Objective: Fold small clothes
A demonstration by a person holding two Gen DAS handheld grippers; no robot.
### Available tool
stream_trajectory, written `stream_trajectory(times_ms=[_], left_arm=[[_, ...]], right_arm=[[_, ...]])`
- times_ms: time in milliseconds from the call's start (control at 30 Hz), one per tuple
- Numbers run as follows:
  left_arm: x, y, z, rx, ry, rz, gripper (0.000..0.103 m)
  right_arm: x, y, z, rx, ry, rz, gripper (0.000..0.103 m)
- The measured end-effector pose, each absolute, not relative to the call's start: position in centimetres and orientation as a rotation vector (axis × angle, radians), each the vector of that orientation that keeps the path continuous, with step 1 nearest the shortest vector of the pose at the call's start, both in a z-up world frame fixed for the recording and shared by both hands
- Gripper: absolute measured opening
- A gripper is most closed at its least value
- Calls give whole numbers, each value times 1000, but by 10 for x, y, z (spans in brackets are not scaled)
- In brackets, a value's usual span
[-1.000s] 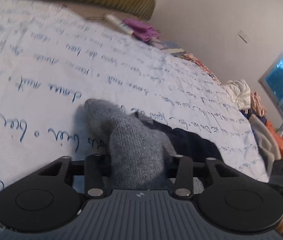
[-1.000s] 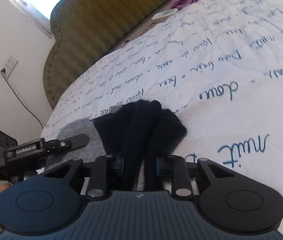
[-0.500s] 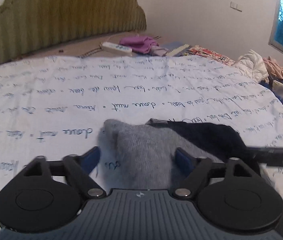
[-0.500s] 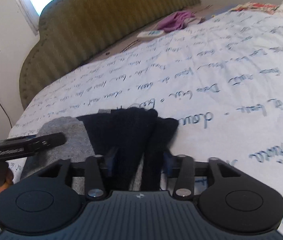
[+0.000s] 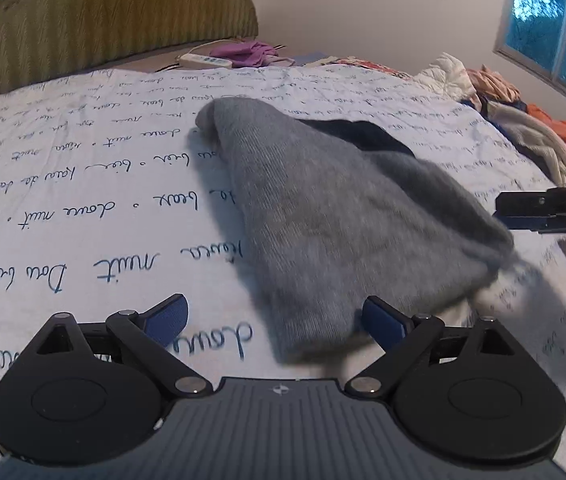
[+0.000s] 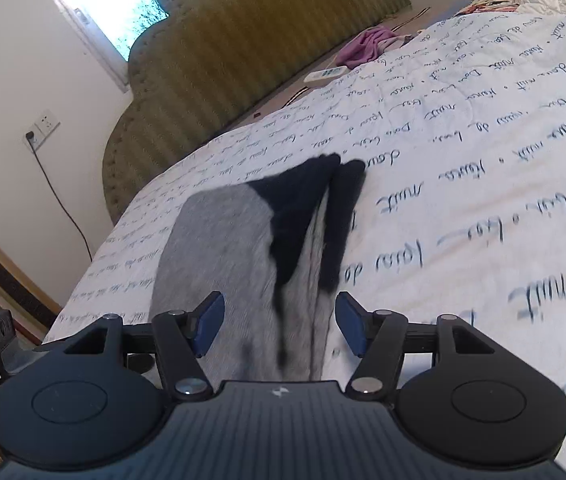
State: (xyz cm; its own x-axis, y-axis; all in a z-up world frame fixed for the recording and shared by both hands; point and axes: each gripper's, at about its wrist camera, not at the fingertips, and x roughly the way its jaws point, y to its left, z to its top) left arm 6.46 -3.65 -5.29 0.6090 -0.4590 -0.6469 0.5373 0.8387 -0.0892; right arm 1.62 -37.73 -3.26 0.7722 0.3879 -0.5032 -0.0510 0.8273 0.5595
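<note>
Both of my grippers released over the bedspread (image 5: 83, 184), grey-and-black garment (image 5: 343, 216) lying at frame centre.

The script-printed bedspread fills each view, with a green headboard (image 6: 243, 48) along the top. The garment lies flat on it, grey part lower, black part (image 6: 303, 208) above. My left gripper (image 5: 273, 318) has just spread wide, pads clear of the cloth; my right gripper (image 6: 279, 326) has just opened halfway, cloth lying loose between its blue pads (image 6: 207, 322).

The left gripper (image 5: 275, 316) is seen with its jaws spread wide — they have just been opening — and the near end of the grey garment (image 5: 335, 216) lies between them, ungripped, draped over the script-printed bed sheet (image 5: 83, 184).
</note>
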Motion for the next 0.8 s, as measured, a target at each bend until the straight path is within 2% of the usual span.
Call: stream_trajectory(times_ms=[67,133,200,267,433,533,567,633,667,700,800], left_arm=[[57,-39,-54,167,695,-577,96],[47,-45,-54,238,667,-592,97],[40,-50,-55,300,606,-553,97],[45,-51,-57,336,599,-482,90],[64,-25,-59,196,710,-423,88],[50,-30,-48,247,662,-436,89],[45,-32,-42,250,639,-446,91],[42,-35,-31,199,615,-489,97],[44,-35,-27,161,618,-512,97],[47,-38,-25,125,629,-529,97],[55,-46,-31,69,681,-530,97]], right_arm=[[13,-369,-36,530,679,252,47],[11,-363,-41,516,698,244,42],[12,-359,-45,526,709,236,23],[12,-357,-50,538,713,223,13],[8,-350,-56,554,727,239,11],[6,-350,-57,495,732,174,11],[5,-354,-55,513,726,168,16],[3,-360,-51,556,702,161,43],[3,-362,-51,567,697,162,70],[4,-361,-52,572,701,171,76],[11,-351,-60,579,740,188,75]])
